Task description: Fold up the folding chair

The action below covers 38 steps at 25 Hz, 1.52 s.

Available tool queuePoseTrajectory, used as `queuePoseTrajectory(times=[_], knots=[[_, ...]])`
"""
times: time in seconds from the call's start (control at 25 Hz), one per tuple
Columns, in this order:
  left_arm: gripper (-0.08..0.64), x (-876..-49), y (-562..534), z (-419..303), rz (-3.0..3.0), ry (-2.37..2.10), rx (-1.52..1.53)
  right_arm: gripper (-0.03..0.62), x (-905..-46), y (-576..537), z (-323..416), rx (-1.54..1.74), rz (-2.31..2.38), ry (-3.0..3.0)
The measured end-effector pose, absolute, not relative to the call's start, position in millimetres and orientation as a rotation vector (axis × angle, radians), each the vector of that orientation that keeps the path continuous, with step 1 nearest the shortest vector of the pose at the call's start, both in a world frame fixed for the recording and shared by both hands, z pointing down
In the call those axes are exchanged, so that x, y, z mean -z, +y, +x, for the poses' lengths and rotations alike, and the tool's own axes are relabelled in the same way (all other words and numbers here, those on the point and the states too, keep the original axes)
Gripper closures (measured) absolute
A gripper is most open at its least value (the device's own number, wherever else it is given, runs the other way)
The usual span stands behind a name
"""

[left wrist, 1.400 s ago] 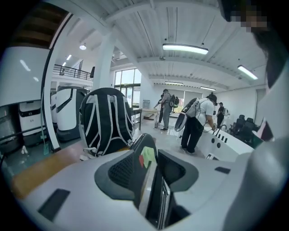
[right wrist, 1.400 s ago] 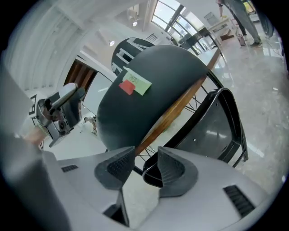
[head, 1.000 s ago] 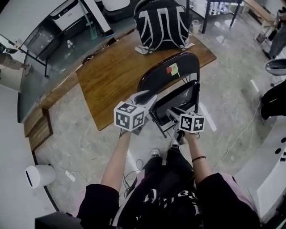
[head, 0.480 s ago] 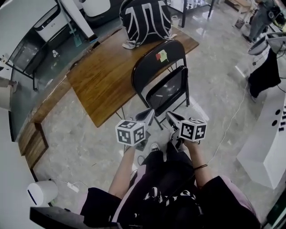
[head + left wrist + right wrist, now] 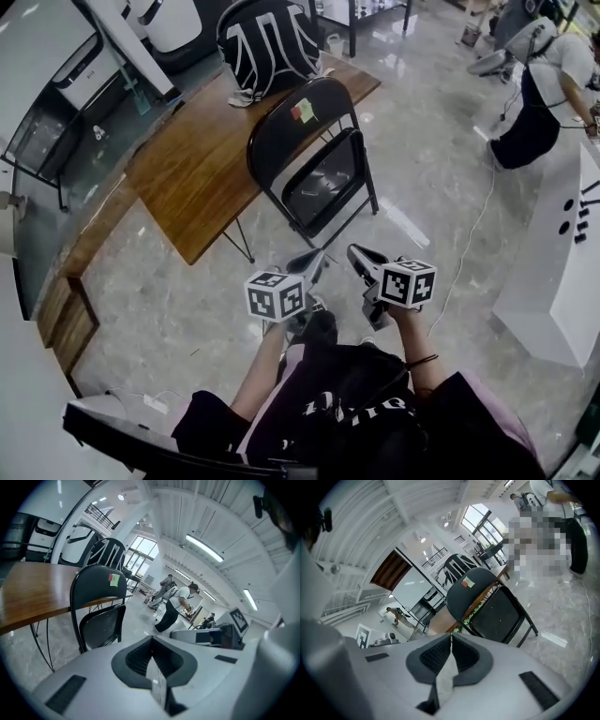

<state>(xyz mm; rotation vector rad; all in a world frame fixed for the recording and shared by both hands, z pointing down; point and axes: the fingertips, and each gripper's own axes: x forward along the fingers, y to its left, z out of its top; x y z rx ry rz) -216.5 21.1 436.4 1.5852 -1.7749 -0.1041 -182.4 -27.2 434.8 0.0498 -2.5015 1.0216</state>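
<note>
The chair [image 5: 298,141] stands on the grey floor [image 5: 422,178], well ahead of both grippers. Its seat is tipped up close against the back, so the frame looks folded nearly flat. The back carries a red and green sticker [image 5: 303,111]. The top of the back lies along the near long edge of the table [image 5: 178,178]; whether it leans on that edge or only stands just beside it cannot be told. A backpack [image 5: 267,42] sits on the table's far end, beyond the chair.

The left gripper [image 5: 312,260] is held low in front of the person's body, apart from the chair; its jaws are pressed together with nothing between them [image 5: 151,641]. The right gripper [image 5: 359,253] hangs just beside it at much the same height. Its jaws have just been closing and now meet, also empty [image 5: 451,638]. Both point toward the chair.

Between grippers and chair there is open floor. To the chair's right the floor runs wide and bare, crossed only by a thin cable [image 5: 473,230] that trails toward the white counter [image 5: 553,291] at the right edge. To the chair's left the table's edge and thin legs close that side. Another person [image 5: 534,103] stands far off at the upper right.
</note>
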Motion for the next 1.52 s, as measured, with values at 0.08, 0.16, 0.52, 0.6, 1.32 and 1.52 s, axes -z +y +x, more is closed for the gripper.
queuePoseTrajectory(times=[0.08,0.16,0.52,0.6,1.32,1.52], knots=[[0.557,-431.6,20.9,-193.1,1.594,-1.78,0.091,0.572,-427.5,-25.3,-159.3,-1.012,0.04,-2.508],[0.557,-426.1,22.6,-168.8,1.595,-1.802,0.073,0.572,-421.9,-22.7,-132.8,-0.986,0.033,-2.52],[0.557,-414.9,50.2,-41.5,1.52,-1.906,0.171,0.572,-422.2,2.3,-11.0,-0.94,-0.033,-2.512],[0.557,-417.4,61.2,-19.3,1.5,-1.91,0.164,0.572,-422.5,12.8,4.9,-0.944,-0.065,-2.506],[0.557,-391.1,170.2,27.5,1.47,-2.005,0.202,0.572,-397.6,133.3,36.1,-0.868,-0.185,-2.531],[0.557,-381.6,220.4,20.6,1.471,-2.044,0.218,0.572,-389.4,179.2,33.7,-0.825,-0.184,-2.556]])
